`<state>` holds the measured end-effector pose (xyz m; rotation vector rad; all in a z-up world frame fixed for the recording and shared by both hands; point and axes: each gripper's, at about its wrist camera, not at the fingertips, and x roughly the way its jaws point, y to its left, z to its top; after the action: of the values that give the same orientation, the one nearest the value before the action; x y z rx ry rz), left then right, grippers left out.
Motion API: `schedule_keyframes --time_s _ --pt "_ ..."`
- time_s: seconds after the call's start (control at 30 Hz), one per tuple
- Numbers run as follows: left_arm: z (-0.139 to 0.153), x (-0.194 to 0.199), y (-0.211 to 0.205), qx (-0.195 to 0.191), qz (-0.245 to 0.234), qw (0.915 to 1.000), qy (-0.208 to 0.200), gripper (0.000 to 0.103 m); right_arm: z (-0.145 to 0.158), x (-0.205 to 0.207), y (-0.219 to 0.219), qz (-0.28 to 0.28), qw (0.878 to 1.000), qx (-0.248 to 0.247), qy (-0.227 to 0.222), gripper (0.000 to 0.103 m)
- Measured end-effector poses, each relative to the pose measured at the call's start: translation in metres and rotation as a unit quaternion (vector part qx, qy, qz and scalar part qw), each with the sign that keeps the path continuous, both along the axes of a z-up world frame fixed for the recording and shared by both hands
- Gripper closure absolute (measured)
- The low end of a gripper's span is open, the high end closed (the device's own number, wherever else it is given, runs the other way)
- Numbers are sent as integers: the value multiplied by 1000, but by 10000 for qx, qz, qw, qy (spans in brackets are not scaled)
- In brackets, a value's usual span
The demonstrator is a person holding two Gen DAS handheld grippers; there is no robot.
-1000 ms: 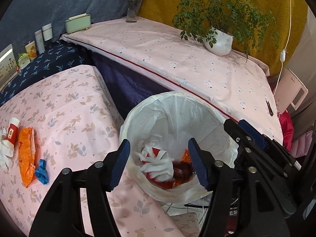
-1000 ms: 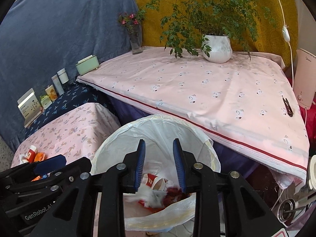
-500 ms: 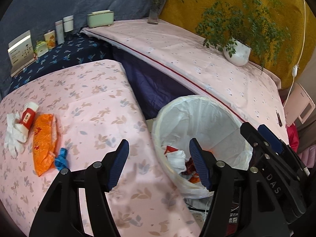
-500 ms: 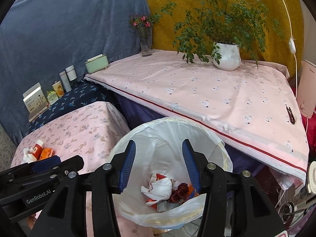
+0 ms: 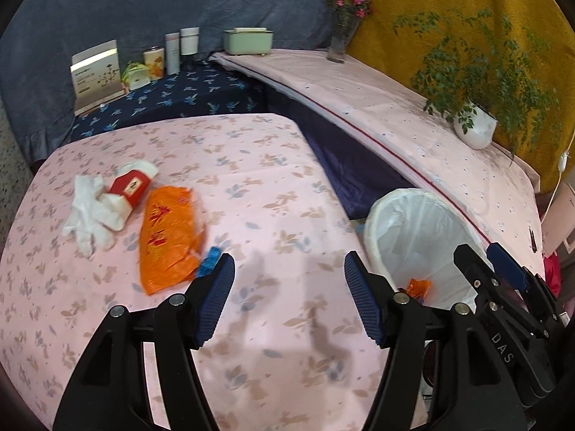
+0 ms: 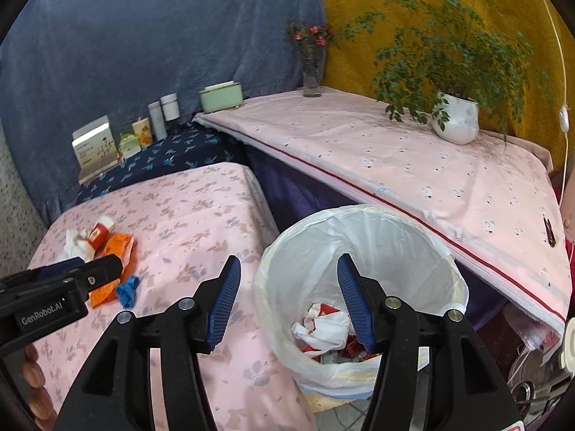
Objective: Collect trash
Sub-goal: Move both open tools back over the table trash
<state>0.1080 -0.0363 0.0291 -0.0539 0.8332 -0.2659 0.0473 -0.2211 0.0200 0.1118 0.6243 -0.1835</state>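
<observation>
A: Reporting jaws first: left gripper (image 5: 289,294) wide and empty above the table (image 5: 273,194); right gripper (image 6: 288,301) opening, empty, over the bin (image 6: 363,215).

B: Trash location?

A: Blue scrap (image 5: 209,261), orange wrapper (image 5: 169,237), then white glove (image 5: 91,212) lie on the table. Other trash sits inside the bin.
</observation>
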Motion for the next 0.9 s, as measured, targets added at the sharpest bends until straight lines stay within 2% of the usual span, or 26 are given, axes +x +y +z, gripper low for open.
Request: schedule_keyframes --time_s 0.23,0.57,0.9 --pt "-8 -16 35 176 293 9994 11 43 -5 -1 32 287 9995 -38 121 46" --pt "-14 -24 70 78 550 9984 89 43 -13 -2 73 550 9982 -83 234 46" --pt "-15 -18 99 -48 741 9972 112 43 -16 2 93 609 9976 -110 311 46"
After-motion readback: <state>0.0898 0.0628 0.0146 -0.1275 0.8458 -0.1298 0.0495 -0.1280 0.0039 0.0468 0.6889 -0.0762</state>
